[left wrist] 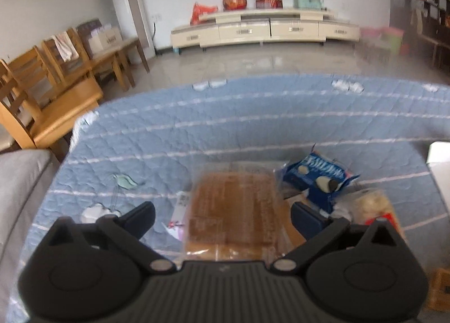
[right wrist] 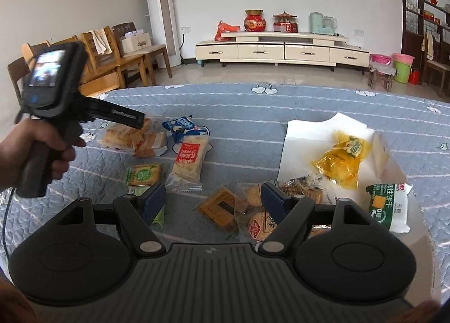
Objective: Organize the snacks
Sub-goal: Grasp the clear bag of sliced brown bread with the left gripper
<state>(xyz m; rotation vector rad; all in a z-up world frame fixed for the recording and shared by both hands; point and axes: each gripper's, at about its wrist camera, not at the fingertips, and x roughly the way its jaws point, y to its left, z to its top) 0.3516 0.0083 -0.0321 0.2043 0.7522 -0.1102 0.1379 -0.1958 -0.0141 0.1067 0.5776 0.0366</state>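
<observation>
Several snack packets lie on a blue quilted cloth [right wrist: 253, 103]. My left gripper [left wrist: 223, 219] is open wide, hovering over a clear-wrapped brown cake packet [left wrist: 233, 204] that lies between its fingers; the pads do not press on it. In the right wrist view a hand [right wrist: 33, 148] holds that left gripper [right wrist: 135, 120] above the cake packets [right wrist: 132, 137]. My right gripper [right wrist: 213, 202] is open over a brown packet [right wrist: 219, 207] and a round-cracker packet [right wrist: 253, 221], holding nothing. A yellow packet [right wrist: 340, 159] lies in a white open box [right wrist: 306, 137].
A blue cookie packet [left wrist: 317, 174] sits right of the cake packet. A red-and-white rice cracker packet [right wrist: 188, 162], a green packet [right wrist: 144, 175] and a green-white biscuit packet [right wrist: 391, 207] lie around. Wooden chairs [right wrist: 107, 58] stand at the left beyond the cloth.
</observation>
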